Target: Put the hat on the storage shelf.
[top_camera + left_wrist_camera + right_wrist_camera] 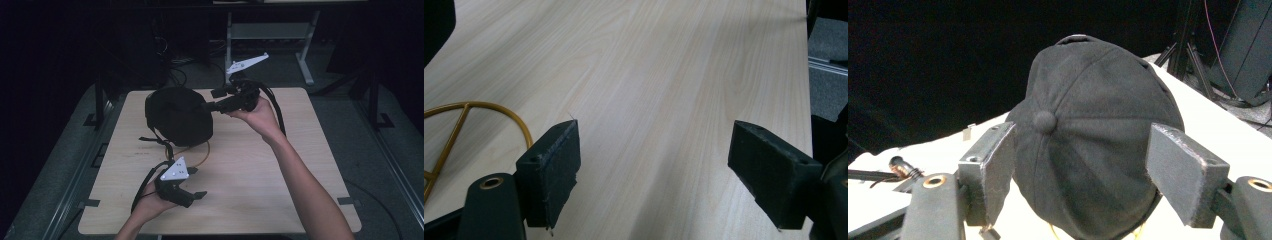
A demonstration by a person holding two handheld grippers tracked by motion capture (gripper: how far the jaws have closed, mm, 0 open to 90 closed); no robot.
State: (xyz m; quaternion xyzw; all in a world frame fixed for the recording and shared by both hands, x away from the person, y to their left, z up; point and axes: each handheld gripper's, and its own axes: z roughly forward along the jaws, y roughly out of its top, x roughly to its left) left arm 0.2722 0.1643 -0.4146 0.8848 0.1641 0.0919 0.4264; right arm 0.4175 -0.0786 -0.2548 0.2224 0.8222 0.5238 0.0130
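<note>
right gripper jaws wide around the black cap, left gripper gaping over bare table; cap probably sits on that gold wire stand, so a sloppy pinch could drag it off

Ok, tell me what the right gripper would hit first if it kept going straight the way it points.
Most likely the black cap: the right gripper points at its crown, open jaws to either side. Whether the pads already touch it is unclear.

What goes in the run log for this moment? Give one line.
right gripper: open, jaws either side of black cap | left gripper: open, nothing between jaws, over table | gold wire stand: under cap
</note>
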